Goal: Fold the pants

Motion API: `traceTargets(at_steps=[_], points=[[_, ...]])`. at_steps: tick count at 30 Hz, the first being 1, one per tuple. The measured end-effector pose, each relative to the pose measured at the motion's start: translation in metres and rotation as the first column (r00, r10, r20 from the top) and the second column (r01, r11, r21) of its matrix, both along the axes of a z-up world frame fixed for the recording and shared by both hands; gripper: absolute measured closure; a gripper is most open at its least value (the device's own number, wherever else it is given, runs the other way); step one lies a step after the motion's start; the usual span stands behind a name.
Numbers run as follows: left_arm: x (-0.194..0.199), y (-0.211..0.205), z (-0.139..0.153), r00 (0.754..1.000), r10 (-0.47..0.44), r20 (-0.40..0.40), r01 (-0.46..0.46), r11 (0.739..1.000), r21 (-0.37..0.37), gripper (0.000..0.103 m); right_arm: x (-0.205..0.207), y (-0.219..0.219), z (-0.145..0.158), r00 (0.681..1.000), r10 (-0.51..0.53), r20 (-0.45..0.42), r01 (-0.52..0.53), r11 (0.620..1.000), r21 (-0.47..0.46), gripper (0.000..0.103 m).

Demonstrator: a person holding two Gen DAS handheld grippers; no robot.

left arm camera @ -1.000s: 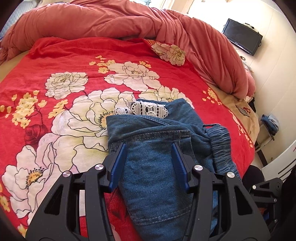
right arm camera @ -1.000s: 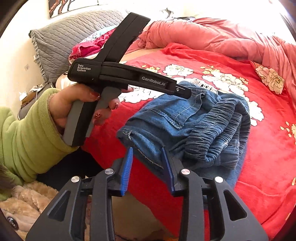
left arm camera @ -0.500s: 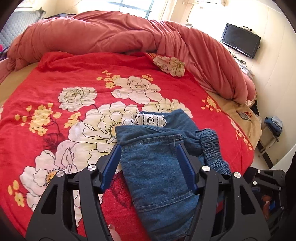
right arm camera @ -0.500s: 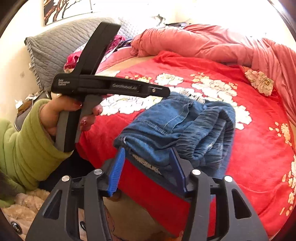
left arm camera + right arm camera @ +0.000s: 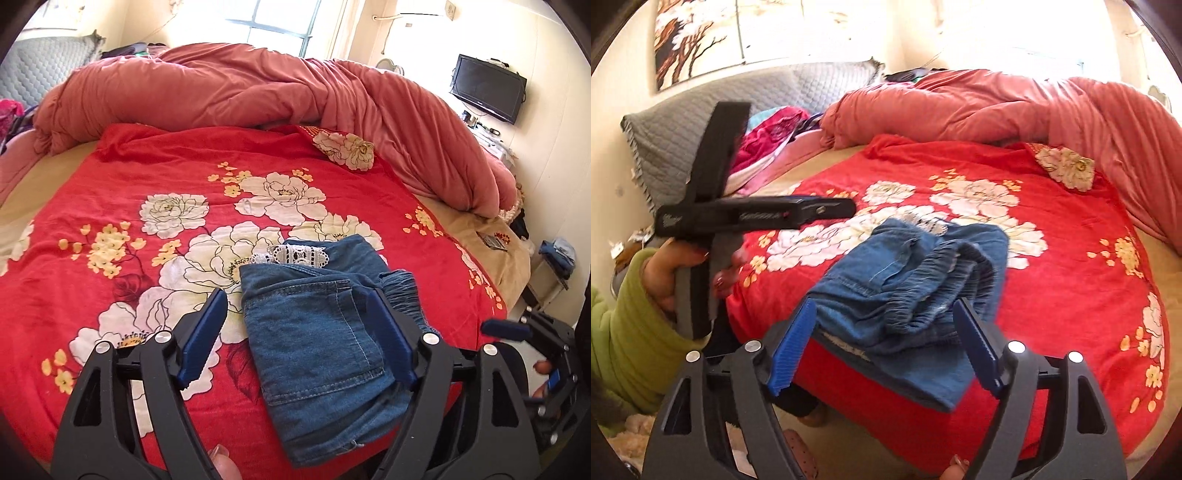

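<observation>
The blue denim pants [image 5: 317, 332] lie folded in a bundle on the red floral blanket [image 5: 147, 177] at the bed's near edge, with white lace trim [image 5: 295, 254] at the far end. My left gripper [image 5: 299, 332] hovers just above and behind them. Its jaws are opening wide and the pads press on nothing. In the right wrist view the pants [image 5: 905, 273] show their gathered waistband. My right gripper [image 5: 884, 347] is drawn back from them, its jaws opening too, with nothing gripped. A hand in a green sleeve [image 5: 631, 332] carries the left gripper [image 5: 842, 209].
A salmon-pink duvet [image 5: 258, 88] is heaped along the bed's far side and right. A grey quilted cushion [image 5: 701, 118] and pink clothes [image 5: 768, 140] lie at the head. A TV [image 5: 487, 88] hangs on the right wall. The floor lies below the bed edge.
Both grippers opened wider and drew back and up from the pants. The right one let go of the folded edge, which now rests on the bed.
</observation>
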State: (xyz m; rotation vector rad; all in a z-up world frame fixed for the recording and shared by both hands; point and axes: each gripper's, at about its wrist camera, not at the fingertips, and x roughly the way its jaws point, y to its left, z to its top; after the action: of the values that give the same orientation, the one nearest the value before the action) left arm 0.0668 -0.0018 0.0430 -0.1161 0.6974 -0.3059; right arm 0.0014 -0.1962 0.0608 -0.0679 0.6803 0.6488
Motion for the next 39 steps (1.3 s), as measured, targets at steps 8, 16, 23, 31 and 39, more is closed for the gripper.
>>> traceTargets(at_steps=[8,16,23,31,39], points=[[-0.009,-0.004,0.005,1.000,0.016,0.013,-0.016,0.999,0.030,0.022,0.007,-0.025,0.011,0.994,-0.106,0.019,0.105,0.993,0.049,0.016],[-0.011,-0.004,0.000,0.999,0.039,-0.003,-0.038,0.997,0.064,0.018,0.018,-0.039,0.007,0.980,-0.196,0.025,0.196,0.980,0.027,0.016],[-0.007,-0.003,-0.013,0.998,0.055,-0.036,-0.052,0.995,0.080,0.017,0.032,-0.047,-0.009,0.969,-0.248,-0.024,0.248,0.968,0.019,0.016],[0.008,0.004,-0.042,0.990,0.063,-0.122,-0.061,0.998,0.025,0.016,0.058,-0.045,-0.028,0.955,-0.282,-0.093,0.282,0.959,-0.010,0.016],[0.019,0.002,-0.067,0.981,0.049,-0.188,-0.050,0.999,-0.001,0.016,0.088,-0.042,-0.053,0.944,-0.266,-0.197,0.269,0.963,-0.014,0.016]])
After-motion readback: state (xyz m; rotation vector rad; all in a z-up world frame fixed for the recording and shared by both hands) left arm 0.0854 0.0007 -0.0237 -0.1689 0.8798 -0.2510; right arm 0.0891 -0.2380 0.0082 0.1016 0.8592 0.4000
